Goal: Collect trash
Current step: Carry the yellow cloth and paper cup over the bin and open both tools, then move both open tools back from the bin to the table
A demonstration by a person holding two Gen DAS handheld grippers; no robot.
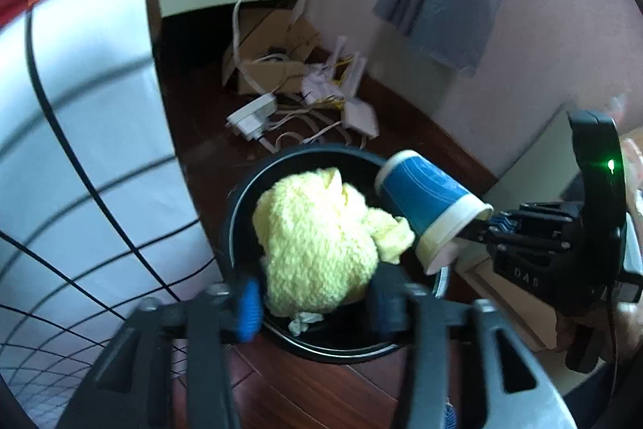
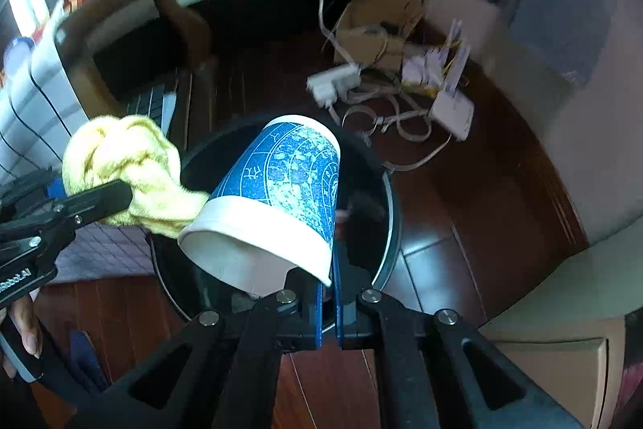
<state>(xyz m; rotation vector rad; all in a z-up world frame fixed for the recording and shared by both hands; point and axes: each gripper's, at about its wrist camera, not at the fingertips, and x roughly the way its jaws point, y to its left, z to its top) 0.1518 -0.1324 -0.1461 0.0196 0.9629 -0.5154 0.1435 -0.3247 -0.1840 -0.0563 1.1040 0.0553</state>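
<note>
At the centre of the left wrist view, a black bin (image 1: 241, 212) is seen. A yellow cloth (image 1: 317, 240) sits between the left gripper's (image 1: 317, 308) parted jaws, the pads apparently off it. A blue paper cup (image 2: 277, 204) is pinched at its rim by the closed right gripper (image 2: 329, 292).

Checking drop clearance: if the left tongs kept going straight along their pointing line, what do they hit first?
Most likely the yellow cloth, which sits between the left tongs and bulges ahead of them. Behind it lies the open black trash bin. Depth is unclear, so whether the pads touch the cloth cannot be told.
</note>
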